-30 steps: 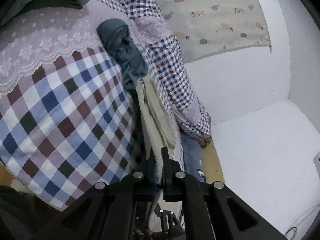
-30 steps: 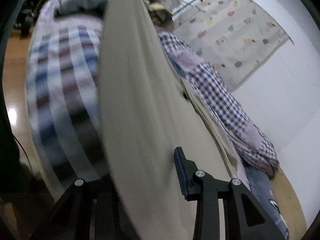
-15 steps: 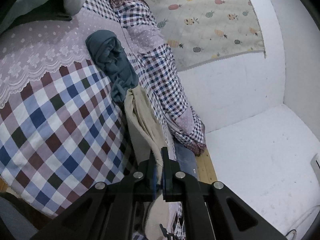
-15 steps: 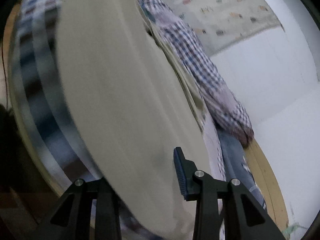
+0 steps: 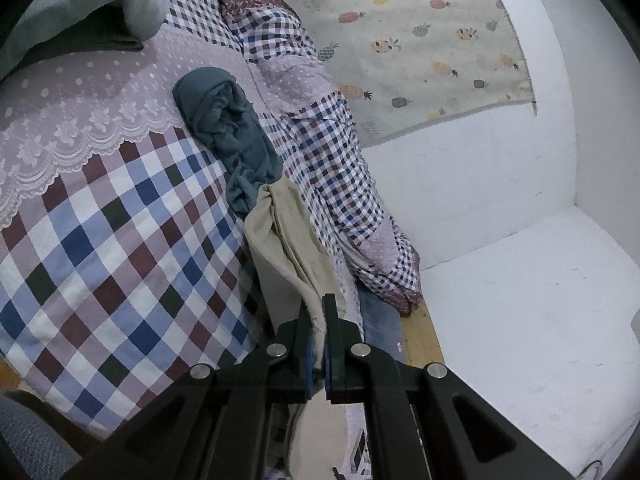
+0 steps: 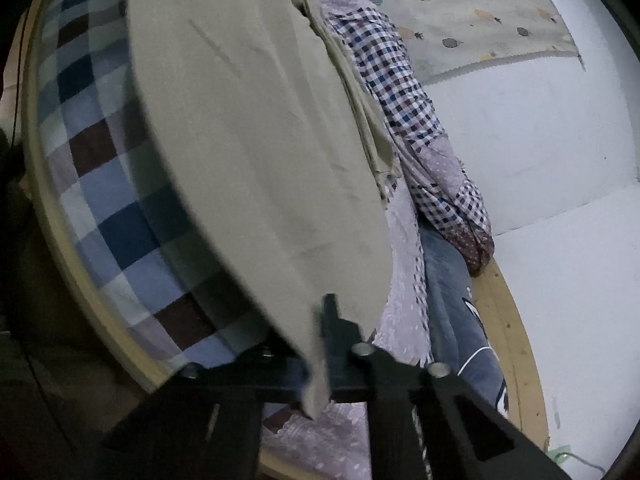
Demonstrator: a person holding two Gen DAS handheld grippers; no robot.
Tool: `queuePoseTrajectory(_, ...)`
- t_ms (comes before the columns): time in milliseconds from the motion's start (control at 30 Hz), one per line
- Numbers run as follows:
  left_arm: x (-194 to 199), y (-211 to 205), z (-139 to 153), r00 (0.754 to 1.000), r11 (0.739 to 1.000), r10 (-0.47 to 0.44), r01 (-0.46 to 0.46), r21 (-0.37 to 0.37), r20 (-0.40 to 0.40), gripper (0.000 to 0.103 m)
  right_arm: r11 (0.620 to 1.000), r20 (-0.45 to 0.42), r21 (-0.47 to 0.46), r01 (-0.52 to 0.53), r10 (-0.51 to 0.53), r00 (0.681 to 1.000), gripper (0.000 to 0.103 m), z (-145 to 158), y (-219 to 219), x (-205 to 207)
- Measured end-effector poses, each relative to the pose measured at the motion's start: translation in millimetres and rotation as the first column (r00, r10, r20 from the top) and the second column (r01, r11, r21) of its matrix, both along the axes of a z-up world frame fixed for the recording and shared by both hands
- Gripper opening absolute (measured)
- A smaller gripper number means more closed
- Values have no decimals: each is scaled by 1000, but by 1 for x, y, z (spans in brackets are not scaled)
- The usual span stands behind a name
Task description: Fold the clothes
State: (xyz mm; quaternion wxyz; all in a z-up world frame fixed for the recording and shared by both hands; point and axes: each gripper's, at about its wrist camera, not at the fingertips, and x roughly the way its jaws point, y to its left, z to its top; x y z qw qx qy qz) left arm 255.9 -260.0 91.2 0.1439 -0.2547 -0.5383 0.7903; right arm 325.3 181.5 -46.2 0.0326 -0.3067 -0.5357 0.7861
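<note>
Clearly lifted off the checked bedspread [image 5: 100, 248], the beige garment [image 5: 288, 240] ran lengthwise from the near grippers toward the far end of the bed, hanging in folds in the left wrist view and spread as a broad taut sheet [image 6: 248, 140] in the right wrist view. Pinched at a near edge between the closed jaws of the left gripper [image 5: 317, 328], with cloth trailing below the fingers. Clamped likewise at a near corner by the right gripper [image 6: 320, 344], its left finger hidden behind the fabric, a tail of cloth drooping beneath. Both grippers aimed forward along the bed, tilted slightly downward. Just beyond the garment's far end lay a crumpled teal garment [image 5: 228, 136] on the bedspread, touching or nearly touching it. To the right ran a bunched small-check quilt [image 5: 344, 184] along the white wall [image 5: 480, 184], under a pineapple-print cloth [image 5: 420, 40]. At far left sat a grey pillow [image 5: 88, 4].
</note>
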Motion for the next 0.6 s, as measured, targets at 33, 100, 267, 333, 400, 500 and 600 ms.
queuePoseTrajectory(33,0,0,0,1000,1000,2,-2,-3,3,2,1000,4,2,-2,2,1000,1,0,0,1)
queuePoseTrajectory(100,1,-1,0,1000,1000,5,-5,-10,9,2,1000,-2,-3,-3,3,1000,1,5,-1,5)
queuePoseTrajectory(267,2,1,3,1000,999,0,1,-50,24,2,999,-53,-54,6,-9,999,0,45,13,10)
queuePoseTrajectory(333,3,3,6,1000,997,-7,9,-74,28,2,996,-77,-89,32,-39,996,0,69,23,9)
queuePoseTrajectory(400,5,5,12,1000,994,-14,17,-106,28,2,993,-112,-111,48,-60,992,0,97,32,8)
queuePoseTrajectory(500,12,9,25,999,989,-35,37,-146,14,2,989,-159,-139,59,-81,984,0,134,39,8)
queuePoseTrajectory(600,19,12,40,998,981,-60,58,-185,-6,2,983,-203,-174,60,-96,975,0,171,41,11)
